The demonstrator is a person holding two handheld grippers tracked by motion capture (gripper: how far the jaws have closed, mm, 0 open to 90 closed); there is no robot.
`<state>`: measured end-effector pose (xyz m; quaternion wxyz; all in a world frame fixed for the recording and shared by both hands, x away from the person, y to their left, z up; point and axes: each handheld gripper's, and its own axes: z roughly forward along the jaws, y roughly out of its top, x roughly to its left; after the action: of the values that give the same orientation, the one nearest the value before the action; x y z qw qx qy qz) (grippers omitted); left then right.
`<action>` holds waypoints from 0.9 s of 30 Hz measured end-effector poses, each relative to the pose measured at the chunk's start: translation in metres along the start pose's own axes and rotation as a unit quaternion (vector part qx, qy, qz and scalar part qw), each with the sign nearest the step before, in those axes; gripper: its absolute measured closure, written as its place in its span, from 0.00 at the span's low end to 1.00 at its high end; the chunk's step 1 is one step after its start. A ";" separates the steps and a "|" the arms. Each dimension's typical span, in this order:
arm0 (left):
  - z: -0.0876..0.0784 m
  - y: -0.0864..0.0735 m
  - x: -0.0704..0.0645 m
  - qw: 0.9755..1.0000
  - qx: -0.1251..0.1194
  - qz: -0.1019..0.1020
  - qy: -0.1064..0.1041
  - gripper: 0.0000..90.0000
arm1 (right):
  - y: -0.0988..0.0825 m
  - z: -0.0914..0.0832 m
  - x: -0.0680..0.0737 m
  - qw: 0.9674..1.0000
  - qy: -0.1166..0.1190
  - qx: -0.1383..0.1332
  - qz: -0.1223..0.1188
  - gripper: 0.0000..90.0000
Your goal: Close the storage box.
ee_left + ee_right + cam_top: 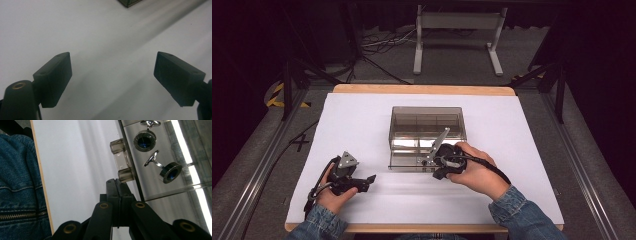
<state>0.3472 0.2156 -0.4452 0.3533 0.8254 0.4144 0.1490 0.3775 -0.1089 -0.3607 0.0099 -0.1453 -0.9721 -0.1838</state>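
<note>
While the white table cover (362, 120) lies flat over a wooden top whose edge shows at the far and near side, the room around is dark, w/ grey carpet floor, cables and a light metal frame (458, 37) behind. A clear plastic box (427, 127) stands near the table's middle, lid open toward the person. The right gripper (117, 182) has its jaws pressed together, grasping nothing, tips just beside the box latch (121, 161); two cufflinks (155, 155) w/ blue centres lie behind the clear lid. The left gripper (112, 75) rests low over bare cover, jaws spread wide, nothing between, well apart from the box.
</note>
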 end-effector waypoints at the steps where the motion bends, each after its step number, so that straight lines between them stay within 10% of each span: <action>1: 0.000 0.000 0.000 1.000 0.000 0.000 0.000 0.17 | 0.000 0.000 0.000 1.000 -0.008 0.001 0.003 1.00; 27: -0.001 0.000 0.000 1.000 0.001 -0.002 -0.001 0.17 | 0.000 -0.008 -0.018 0.996 -0.064 -0.047 0.026 1.00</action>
<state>0.3466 0.2161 -0.4449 0.3531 0.8252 0.4155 0.1474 0.3941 -0.1168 -0.3547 -0.0547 -0.1823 -0.9568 -0.2196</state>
